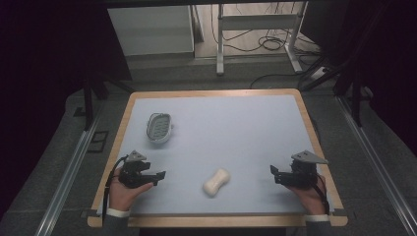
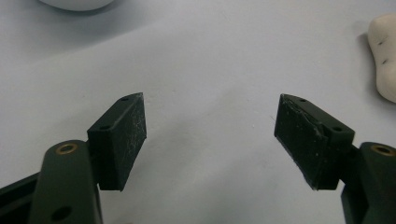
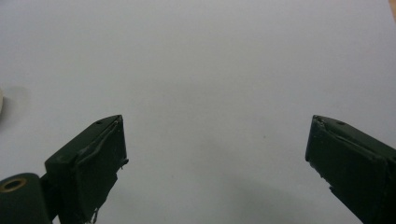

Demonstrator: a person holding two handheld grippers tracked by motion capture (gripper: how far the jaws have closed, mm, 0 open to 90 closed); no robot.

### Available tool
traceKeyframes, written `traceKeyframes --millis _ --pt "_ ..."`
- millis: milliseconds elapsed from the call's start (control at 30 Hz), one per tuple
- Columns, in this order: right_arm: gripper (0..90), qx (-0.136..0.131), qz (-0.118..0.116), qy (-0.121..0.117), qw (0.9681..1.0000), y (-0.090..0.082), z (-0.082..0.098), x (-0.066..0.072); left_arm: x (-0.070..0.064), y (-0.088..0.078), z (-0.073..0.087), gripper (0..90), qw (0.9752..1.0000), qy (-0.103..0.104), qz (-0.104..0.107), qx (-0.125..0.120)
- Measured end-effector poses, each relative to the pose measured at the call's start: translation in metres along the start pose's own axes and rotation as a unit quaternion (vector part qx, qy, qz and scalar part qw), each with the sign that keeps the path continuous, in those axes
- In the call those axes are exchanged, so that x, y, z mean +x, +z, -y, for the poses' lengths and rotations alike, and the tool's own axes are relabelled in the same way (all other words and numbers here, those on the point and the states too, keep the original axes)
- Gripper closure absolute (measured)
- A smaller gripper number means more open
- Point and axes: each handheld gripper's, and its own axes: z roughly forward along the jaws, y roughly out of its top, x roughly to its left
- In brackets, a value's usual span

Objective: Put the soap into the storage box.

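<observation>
- The left tongs (image 1: 158,177) rest near the desk's front left corner, level with the surface and pointing toward the right edge; their jaws stand wide apart with only bare desk (image 1: 246,128) between them, as the left gripper view shows plainly.
- Behind them, toward the left edge and about midway back, a white soap dish (image 1: 160,127) sits upright with its ribbed hollow empty; in the left gripper view just a sliver of its rim (image 2: 77,3) is cut off at the top.
- The bar of soap (image 1: 217,182) lies near the front edge, a little left of centre, between the two hands and touching neither. It is waisted in the middle, and its long axis runs diagonally, from the front-left end up to the back-right end.
- From the left tongs the soap lies straight ahead along the front edge; in the left gripper view its end (image 2: 384,56) pokes in at the right margin, so the jaws are not yet lined up on it. The left hand looks somewhat nearer to it than the right, and the dish is on that same side.
- The right tongs (image 1: 273,173) sit near the front right corner, pointing toward the left edge, jaws spread wide and empty.
- In the right gripper view a pale curved sliver (image 3: 1,100) at the left margin is too cropped to identify with certainty.
</observation>
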Motion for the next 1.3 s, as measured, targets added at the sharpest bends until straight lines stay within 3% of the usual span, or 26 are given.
traceKeyframes --millis 467,800,1000,1300 --pt "6.5 -0.005 0.002 -0.011 0.9999 -0.002 0.001 -0.001 0.002 -0.005 0.002 24.9 1.0 0.003 -0.002 -0.003" --pt "7.0 0.006 -0.002 -0.004 1.0 -0.001 0.003 -0.005 -0.002 -0.009 0.0 24.8 0.9999 0.008 -0.012 -0.001" --pt "7.0 0.003 -0.003 -0.003 1.0 -0.006 0.007 -0.009 -0.003 -0.016 -0.004 24.4 0.9998 0.001 -0.018 -0.004" --pt "7.1 0.005 0.01 -0.005 0.9999 -0.012 0.011 -0.016 -0.013 -0.02 -0.011 22.8 0.9997 0.017 -0.016 0.003"
